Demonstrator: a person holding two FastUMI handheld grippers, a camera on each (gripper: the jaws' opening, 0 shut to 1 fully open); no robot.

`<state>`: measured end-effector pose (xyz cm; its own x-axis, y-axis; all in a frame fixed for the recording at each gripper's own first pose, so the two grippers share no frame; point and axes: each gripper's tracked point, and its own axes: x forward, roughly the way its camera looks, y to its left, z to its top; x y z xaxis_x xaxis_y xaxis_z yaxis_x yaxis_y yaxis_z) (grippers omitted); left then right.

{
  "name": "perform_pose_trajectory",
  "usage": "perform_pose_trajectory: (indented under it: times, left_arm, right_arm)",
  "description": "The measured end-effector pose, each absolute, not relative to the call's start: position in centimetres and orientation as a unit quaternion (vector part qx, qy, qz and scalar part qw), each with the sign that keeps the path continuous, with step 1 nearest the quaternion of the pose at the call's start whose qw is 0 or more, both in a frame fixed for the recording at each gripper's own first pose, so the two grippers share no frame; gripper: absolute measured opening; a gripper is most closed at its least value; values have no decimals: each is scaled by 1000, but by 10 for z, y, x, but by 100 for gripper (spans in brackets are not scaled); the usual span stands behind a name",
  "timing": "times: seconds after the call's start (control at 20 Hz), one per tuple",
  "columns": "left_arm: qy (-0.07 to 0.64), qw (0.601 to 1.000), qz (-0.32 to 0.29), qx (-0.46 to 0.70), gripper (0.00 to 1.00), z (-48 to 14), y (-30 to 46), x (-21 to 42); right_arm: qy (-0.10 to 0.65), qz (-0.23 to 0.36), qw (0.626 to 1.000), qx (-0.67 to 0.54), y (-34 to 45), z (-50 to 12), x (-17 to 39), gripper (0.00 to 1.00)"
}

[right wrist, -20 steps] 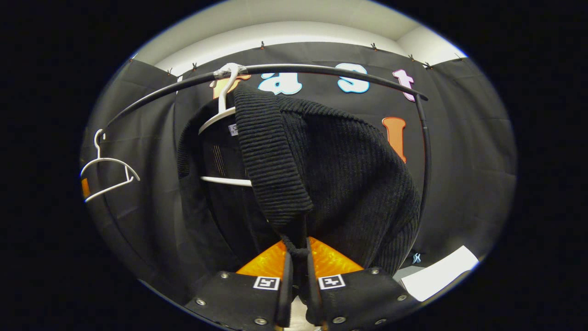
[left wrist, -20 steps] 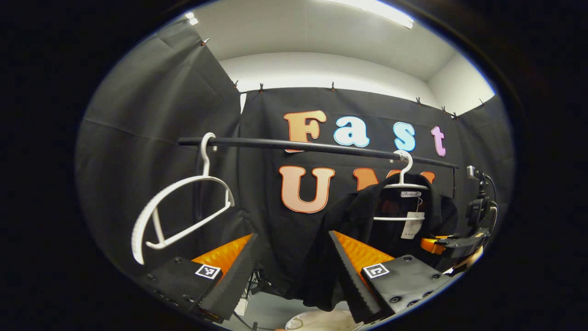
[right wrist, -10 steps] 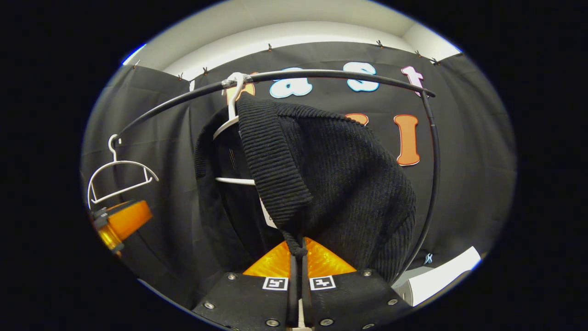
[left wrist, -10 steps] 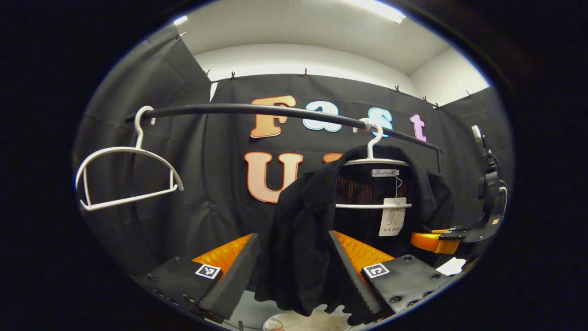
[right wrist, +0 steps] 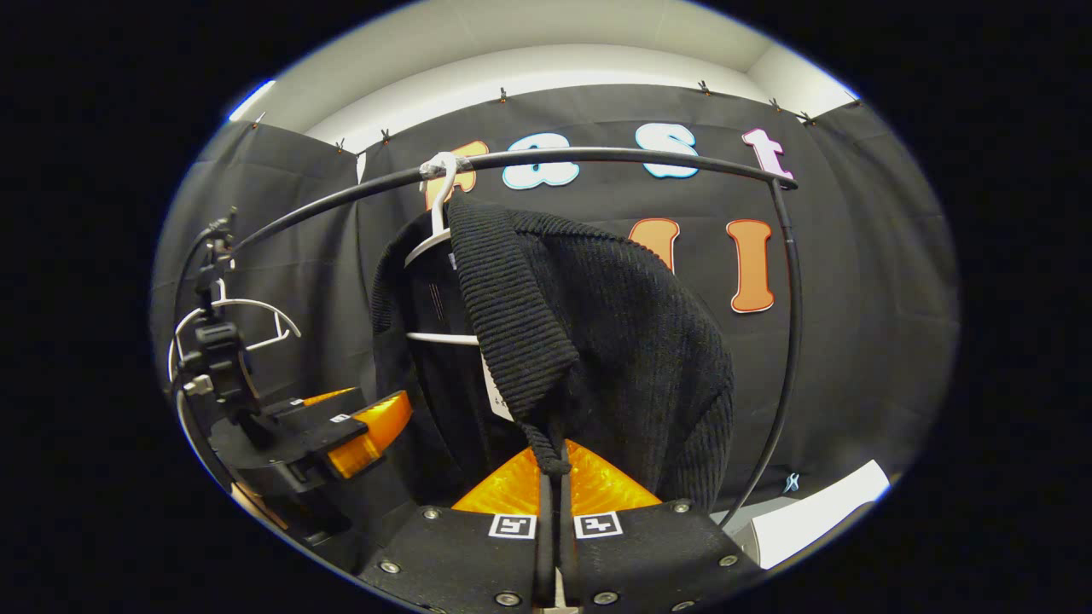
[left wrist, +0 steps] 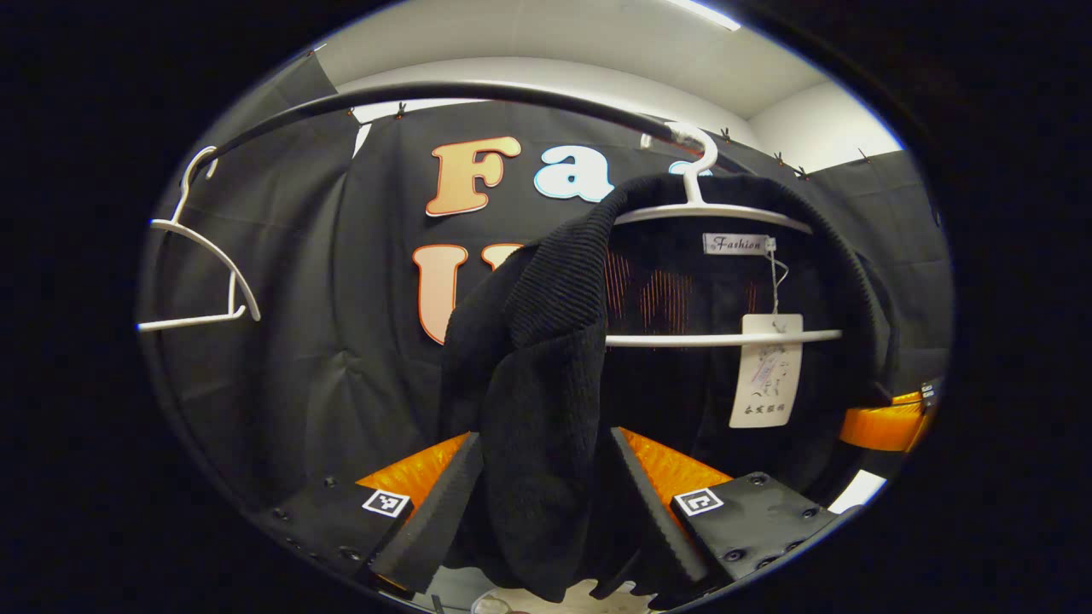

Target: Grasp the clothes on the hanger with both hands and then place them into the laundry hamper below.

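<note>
A black knit cardigan (left wrist: 546, 409) is seen draped on a white hanger (left wrist: 717, 213), whose hook is hung over the dark rail (left wrist: 444, 89) near its right end. In the left gripper view, the left gripper (left wrist: 546, 503) is held with its fingers spread wide, and the cardigan's left front panel hangs down between them; whether cloth is touched by either finger cannot be told. In the right gripper view, the right gripper (right wrist: 553, 512) is seen with its fingers pressed nearly together, a thin twisted bit of the cardigan's front edge (right wrist: 550, 448) pinched between them. A paper tag (left wrist: 766, 371) is hung from the collar, in front of the hanger's lower bar. Open room is left along the rail to the left of the cardigan, up to a bare hanger (left wrist: 200, 256) at the far end. On the right, room is tighter: the rail's upright post (right wrist: 789, 341) is bent down close beside the cardigan's shoulder. The left gripper (right wrist: 341, 426) is also shown in the right gripper view, low and to the left of the cardigan. The hamper cannot be made out for certain; a pale rounded edge (left wrist: 512, 601) is glimpsed below the hem
</note>
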<state>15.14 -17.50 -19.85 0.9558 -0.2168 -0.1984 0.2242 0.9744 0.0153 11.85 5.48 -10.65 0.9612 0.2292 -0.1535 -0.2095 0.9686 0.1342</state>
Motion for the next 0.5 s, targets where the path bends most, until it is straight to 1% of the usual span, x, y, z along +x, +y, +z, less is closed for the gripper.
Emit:
perform_pose_trajectory:
  times: [0.05,0.1,0.15,0.3,0.35,0.4,0.5]
  left_arm:
    - [102,988,-116,18,97,-204,-178,156]
    - [107,987,-122,16,93,-207,-182,160]
    - [109,986,-125,11,97,-209,-184,165]
    - [107,986,-128,8,96,-208,-184,167]
    - [106,986,-131,8,93,-206,-186,172]
    - [104,986,-132,9,84,-205,-186,175]
    - [104,985,-139,13,73,-206,-185,179]
  right_arm:
    - [85,109,989,58,54,-107,117,2]
    - [85,107,989,58,53,-107,117,2]
    - [85,105,989,58,52,-105,117,2]
    - [85,100,989,61,50,-104,116,2]
    - [86,99,989,61,49,-103,115,2]
    - [86,97,990,62,47,-101,114,2]
    - [87,92,990,65,45,-98,111,2]
